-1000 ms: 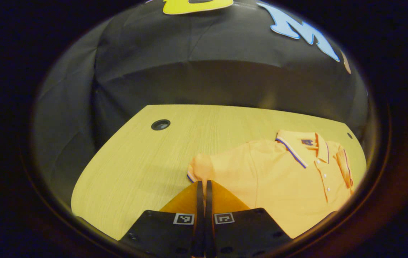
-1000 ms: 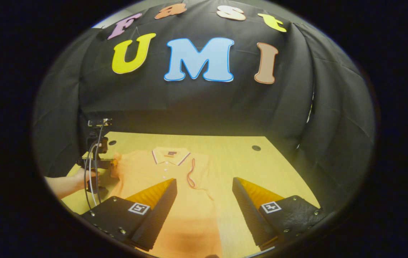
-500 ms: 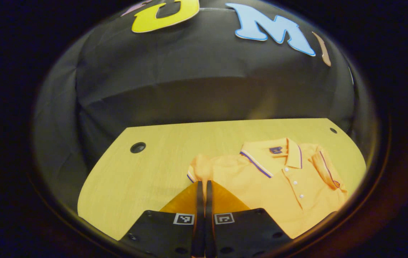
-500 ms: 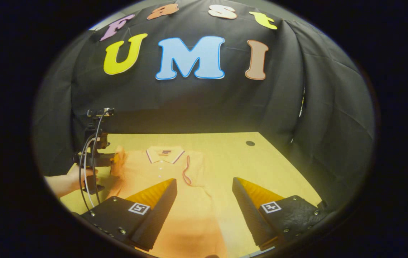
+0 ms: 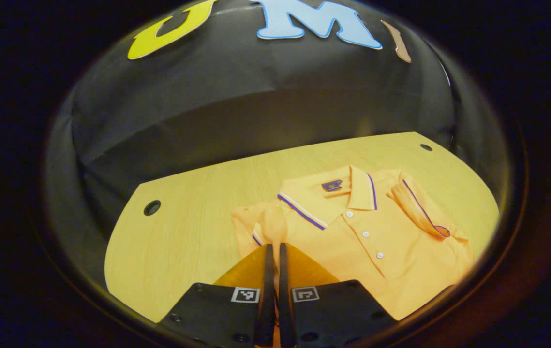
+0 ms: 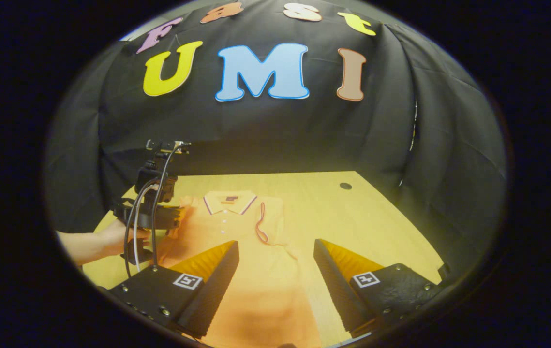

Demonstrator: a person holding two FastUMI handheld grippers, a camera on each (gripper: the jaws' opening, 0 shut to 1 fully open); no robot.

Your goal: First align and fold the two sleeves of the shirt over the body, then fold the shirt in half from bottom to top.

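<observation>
Carried inward over the shirt (image 5: 372, 241), the sleeve (image 5: 268, 229) stays pinched in the left gripper (image 5: 273, 251); right gripper (image 6: 275, 263) hovers, fingers spread.

Pale wooden table (image 5: 193, 232) with 2 round holes, black cloth wall (image 6: 265, 135) close behind, warm light.

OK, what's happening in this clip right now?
A person is folding an orange polo shirt on a wooden table. The left gripper is shut on one sleeve, lifted toward the body. The other sleeve already lies folded over the front. The right gripper hangs open above the shirt's lower part.
</observation>
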